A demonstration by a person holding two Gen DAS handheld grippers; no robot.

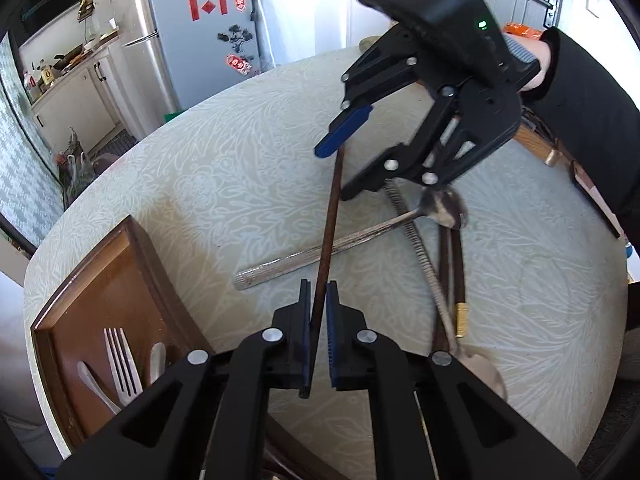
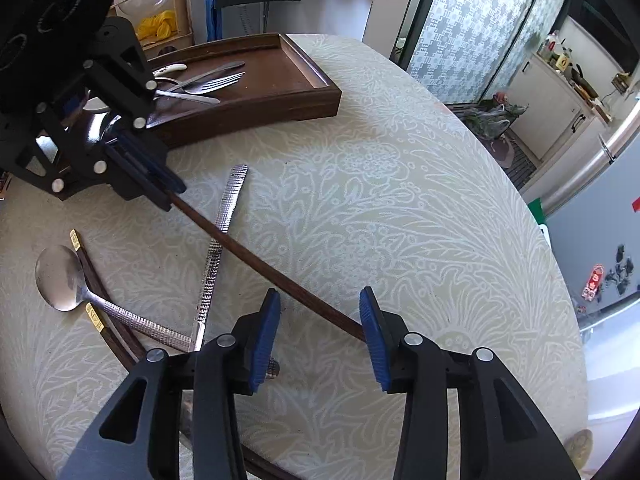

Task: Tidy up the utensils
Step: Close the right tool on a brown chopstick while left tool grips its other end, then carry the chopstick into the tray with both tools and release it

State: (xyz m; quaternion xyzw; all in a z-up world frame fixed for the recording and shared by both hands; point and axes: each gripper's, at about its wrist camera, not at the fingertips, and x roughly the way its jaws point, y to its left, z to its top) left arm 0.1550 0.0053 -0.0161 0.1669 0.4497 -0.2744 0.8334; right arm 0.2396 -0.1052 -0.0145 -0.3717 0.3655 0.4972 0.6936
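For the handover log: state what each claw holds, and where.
Left claw grips the brown chopstick near one end. Right claw stands open around its other end, gripping nothing.

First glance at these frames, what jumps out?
The dark wooden chopstick spans the middle of the table, clamped at one end in the left tongs. Its far end lies between the pads of the right tongs, which stand open. Behind it, a brown wooden tray holds forks and spoons.
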